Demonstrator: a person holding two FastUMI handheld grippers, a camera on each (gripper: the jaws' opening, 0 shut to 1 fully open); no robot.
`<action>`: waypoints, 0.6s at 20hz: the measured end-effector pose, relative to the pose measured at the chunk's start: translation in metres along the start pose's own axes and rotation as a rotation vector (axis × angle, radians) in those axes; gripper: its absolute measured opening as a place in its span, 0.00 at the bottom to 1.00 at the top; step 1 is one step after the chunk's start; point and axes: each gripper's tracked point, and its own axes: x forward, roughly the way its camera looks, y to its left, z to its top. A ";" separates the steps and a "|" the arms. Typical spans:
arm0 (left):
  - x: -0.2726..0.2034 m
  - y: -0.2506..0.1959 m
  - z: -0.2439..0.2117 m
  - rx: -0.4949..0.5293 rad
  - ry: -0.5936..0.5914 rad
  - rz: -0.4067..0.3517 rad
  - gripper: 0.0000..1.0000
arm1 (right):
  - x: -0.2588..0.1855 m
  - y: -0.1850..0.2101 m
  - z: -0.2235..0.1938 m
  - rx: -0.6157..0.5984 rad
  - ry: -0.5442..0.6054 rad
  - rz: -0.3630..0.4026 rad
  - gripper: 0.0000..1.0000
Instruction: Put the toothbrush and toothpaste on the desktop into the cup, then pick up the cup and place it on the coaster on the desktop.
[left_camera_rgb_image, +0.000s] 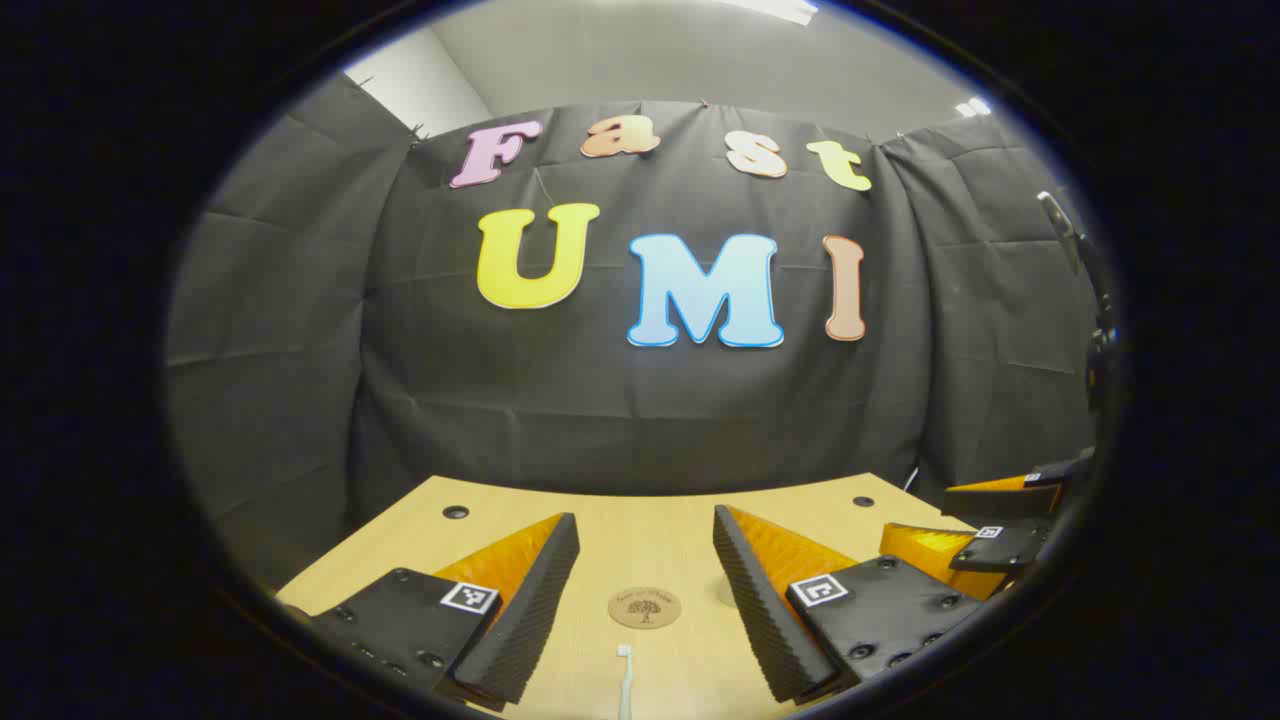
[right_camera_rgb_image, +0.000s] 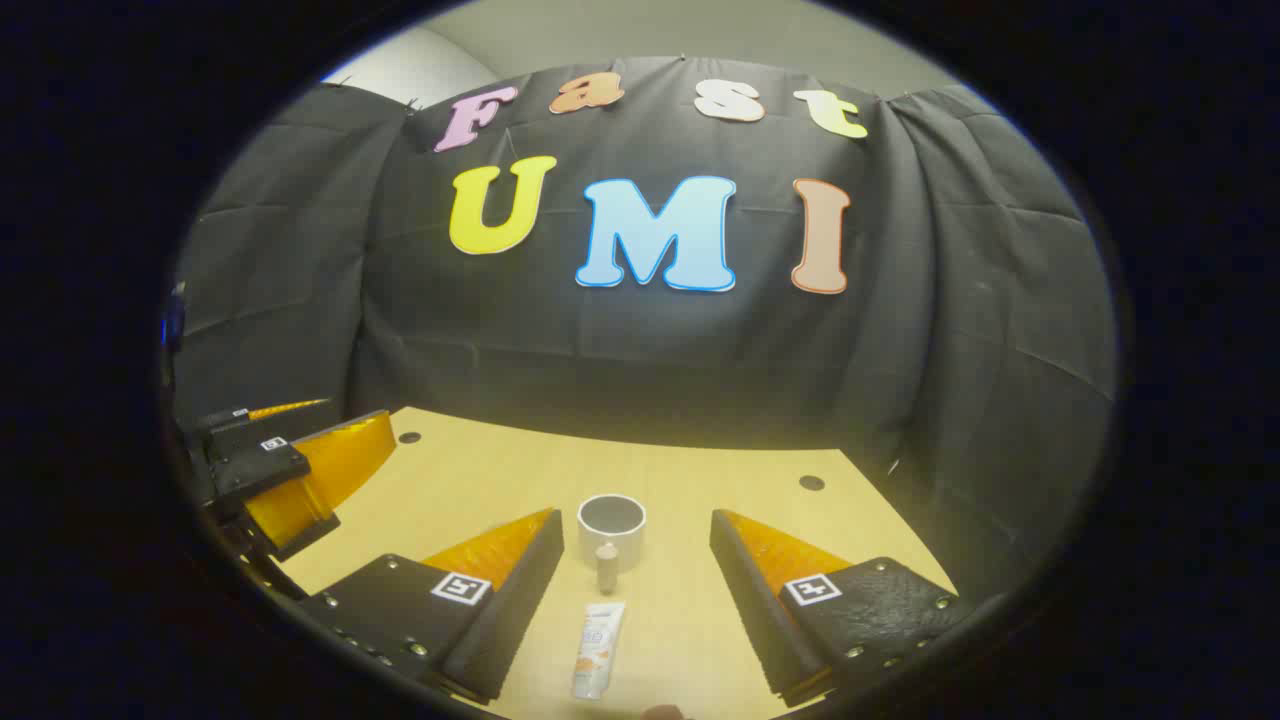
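In the left gripper view, my left gripper (left_camera_rgb_image: 645, 520) is open above the wooden desktop (left_camera_rgb_image: 640, 540). A round brown coaster (left_camera_rgb_image: 644, 607) lies between its fingers, and the white toothbrush (left_camera_rgb_image: 626, 680) lies just nearer, at the bottom edge. In the right gripper view, my right gripper (right_camera_rgb_image: 636, 518) is open too. A white cup (right_camera_rgb_image: 612, 530) stands upright ahead between its fingers, and the toothpaste tube (right_camera_rgb_image: 597, 648) lies flat in front of the cup, cap toward it. The left gripper (right_camera_rgb_image: 290, 470) appears at the left of that view; the right gripper (left_camera_rgb_image: 990, 530) appears at the right of the left gripper view.
Black cloth walls close off the desktop (right_camera_rgb_image: 480, 480) at the back and sides. Small dark holes (left_camera_rgb_image: 455, 512) (right_camera_rgb_image: 811, 483) mark the desk near its far corners. The far edge of the desk (left_camera_rgb_image: 640, 490) runs just before the cloth.
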 end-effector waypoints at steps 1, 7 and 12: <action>0.000 0.000 0.000 0.000 0.001 0.000 0.90 | 0.000 0.001 0.000 0.000 0.002 0.001 0.91; 0.003 0.005 -0.005 -0.009 0.014 0.009 0.90 | 0.003 0.003 -0.005 0.002 0.028 0.007 0.91; 0.007 0.008 -0.014 -0.025 0.030 0.015 0.90 | 0.008 0.004 -0.009 0.001 0.051 0.013 0.91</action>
